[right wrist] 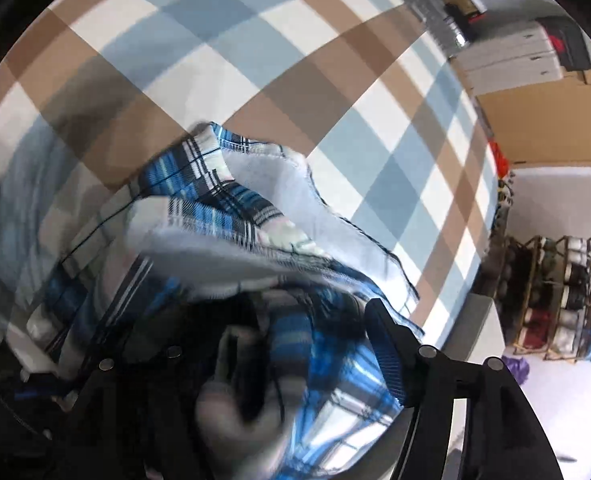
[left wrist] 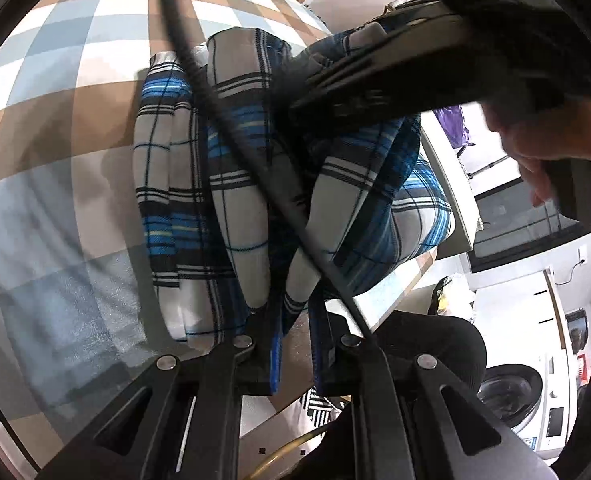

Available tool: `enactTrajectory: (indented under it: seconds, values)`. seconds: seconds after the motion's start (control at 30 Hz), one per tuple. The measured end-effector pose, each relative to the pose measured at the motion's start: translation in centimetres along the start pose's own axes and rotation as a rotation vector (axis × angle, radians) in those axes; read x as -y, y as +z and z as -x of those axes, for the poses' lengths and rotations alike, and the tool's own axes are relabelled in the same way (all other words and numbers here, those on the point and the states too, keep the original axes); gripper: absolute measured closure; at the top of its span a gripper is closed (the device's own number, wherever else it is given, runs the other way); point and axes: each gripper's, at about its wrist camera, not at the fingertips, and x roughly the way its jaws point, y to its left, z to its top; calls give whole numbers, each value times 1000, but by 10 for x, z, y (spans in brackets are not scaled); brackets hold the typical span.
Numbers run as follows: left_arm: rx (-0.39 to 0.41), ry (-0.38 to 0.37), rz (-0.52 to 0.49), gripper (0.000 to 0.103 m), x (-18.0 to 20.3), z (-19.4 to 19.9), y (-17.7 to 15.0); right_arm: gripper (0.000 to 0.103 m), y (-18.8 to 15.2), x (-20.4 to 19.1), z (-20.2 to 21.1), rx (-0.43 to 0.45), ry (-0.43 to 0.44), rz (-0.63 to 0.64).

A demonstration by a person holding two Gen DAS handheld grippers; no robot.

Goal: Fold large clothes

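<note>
Left gripper is clamped on the plaid garment's edge, pinning the bundle ahead; right gripper sits unclenched, probably mid-regrip.

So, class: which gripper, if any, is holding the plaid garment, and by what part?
The left gripper is shut on the plaid garment, pinching a blue edge fold. The right gripper has its jaws apart over the cloth; no grip shows.

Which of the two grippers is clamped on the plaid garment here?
The left gripper: its fingers are pinched shut on the blue plaid garment. The right gripper stands open, with cloth between its fingers.
</note>
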Motion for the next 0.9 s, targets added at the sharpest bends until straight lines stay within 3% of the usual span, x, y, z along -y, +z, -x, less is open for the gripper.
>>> enactTrajectory:
  seconds: [0.1, 0.2, 0.27, 0.37, 0.63, 0.67, 0.73, 0.83, 0.87, 0.9]
  values:
    - [13, -1, 3, 96, -1, 2, 1, 81, 2, 1, 3, 5, -20, 7]
    - [20, -15, 15, 96, -5, 7, 2, 95, 0, 12, 25, 81, -3, -33]
    - [17, -18, 23, 96, -8, 8, 0, 102, -3, 42, 45, 165, 100, -177]
    - [25, -15, 16, 96, -6, 9, -1, 102, -8, 79, 49, 213, 264, -377]
    - [44, -14, 63, 96, -15, 13, -1, 103, -12, 104, 55, 418, 690, -634]
    - [53, -20, 70, 96, -15, 14, 0, 103, -9, 102, 55, 431, 747, -638]
    - [77, -32, 69, 96, -16, 21, -2, 99, -10, 102, 63, 488, 767, -637]
    - [118, -64, 52, 96, -17, 33, -3, 91, -38, 118, 74, 602, 829, -646]
    - [141, -86, 43, 96, -16, 41, -4, 72, -51, 125, 75, 635, 853, -654]
    - [158, -103, 39, 96, -17, 44, -5, 44, -72, 133, 76, 688, 878, -670]
